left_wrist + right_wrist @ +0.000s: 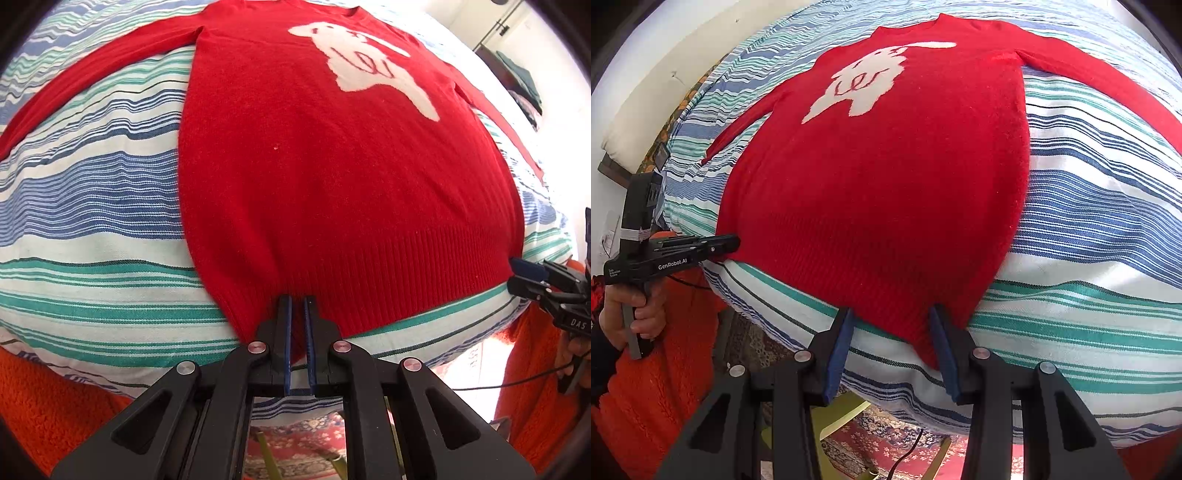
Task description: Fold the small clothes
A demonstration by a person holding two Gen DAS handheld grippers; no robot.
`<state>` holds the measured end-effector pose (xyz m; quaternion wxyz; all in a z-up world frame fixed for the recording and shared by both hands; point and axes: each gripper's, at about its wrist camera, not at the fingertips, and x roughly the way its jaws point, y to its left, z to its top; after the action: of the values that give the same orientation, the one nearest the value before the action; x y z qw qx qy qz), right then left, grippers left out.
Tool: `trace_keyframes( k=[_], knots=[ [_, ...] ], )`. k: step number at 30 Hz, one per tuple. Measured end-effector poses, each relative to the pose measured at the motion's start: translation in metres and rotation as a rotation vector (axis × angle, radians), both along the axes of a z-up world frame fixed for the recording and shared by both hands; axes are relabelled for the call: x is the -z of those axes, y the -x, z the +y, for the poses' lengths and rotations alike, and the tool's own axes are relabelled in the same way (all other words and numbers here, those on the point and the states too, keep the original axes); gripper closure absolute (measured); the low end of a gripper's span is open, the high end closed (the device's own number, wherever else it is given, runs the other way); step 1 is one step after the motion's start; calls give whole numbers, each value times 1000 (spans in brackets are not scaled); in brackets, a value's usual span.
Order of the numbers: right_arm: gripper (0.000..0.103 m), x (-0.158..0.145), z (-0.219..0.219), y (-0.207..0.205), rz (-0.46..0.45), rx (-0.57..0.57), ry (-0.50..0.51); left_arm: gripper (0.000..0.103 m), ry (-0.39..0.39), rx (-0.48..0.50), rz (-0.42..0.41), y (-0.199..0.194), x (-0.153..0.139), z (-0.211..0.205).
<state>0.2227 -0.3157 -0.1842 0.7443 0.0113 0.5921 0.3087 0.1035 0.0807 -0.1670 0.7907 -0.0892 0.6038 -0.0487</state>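
Now your left gripper [298, 306] is pinched on the red sweater [332, 177] hem on the striped bedding [92, 206], so close your half-open right gripper [892, 325] on its corner before lifting evenly.

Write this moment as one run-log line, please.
garment: red knitted sweater flat on striped bedcover | left gripper: shut on hem | right gripper: open, straddling hem corner
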Motion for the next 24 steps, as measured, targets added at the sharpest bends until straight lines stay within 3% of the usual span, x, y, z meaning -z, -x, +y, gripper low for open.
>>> trace_keyframes(
  k=[24],
  knots=[
    [59, 0, 1, 0, -7, -3, 7, 95, -8, 7, -1, 5, -1, -1]
  ],
)
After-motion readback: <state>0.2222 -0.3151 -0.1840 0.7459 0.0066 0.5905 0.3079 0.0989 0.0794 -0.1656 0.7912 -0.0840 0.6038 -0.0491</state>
